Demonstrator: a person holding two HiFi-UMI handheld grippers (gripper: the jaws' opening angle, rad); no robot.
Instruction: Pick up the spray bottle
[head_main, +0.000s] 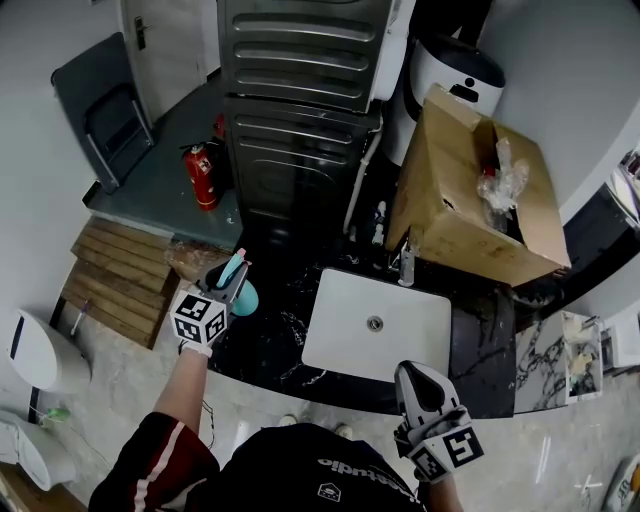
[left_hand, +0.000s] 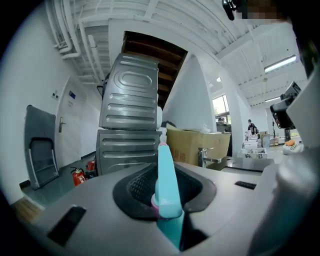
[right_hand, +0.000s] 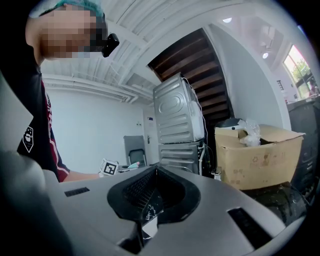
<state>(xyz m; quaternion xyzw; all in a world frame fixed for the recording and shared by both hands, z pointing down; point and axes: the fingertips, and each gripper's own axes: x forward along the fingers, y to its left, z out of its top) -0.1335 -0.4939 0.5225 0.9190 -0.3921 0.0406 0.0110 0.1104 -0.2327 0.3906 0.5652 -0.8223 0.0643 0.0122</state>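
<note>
left tongs (head_main: 235, 272): level, clamped on spray bottle (left_hand: 165, 185) | right tongs (head_main: 413, 375): level, jaws together, empty

1. The table (head_main: 270, 335) is viewed steeply from above, from the person's head.
2. From the left gripper (head_main: 235, 270), a level, close view is taken toward the stacked machines (left_hand: 130, 125).
3. From the right gripper (head_main: 412, 372), the same machines and cardboard box (right_hand: 260, 155) are faced from farther off.

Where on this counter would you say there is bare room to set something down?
Bare: the black counter between the spray bottle and the sink; also the strip right of the sink, before the cardboard box. Crowded behind, round the faucet.
</note>
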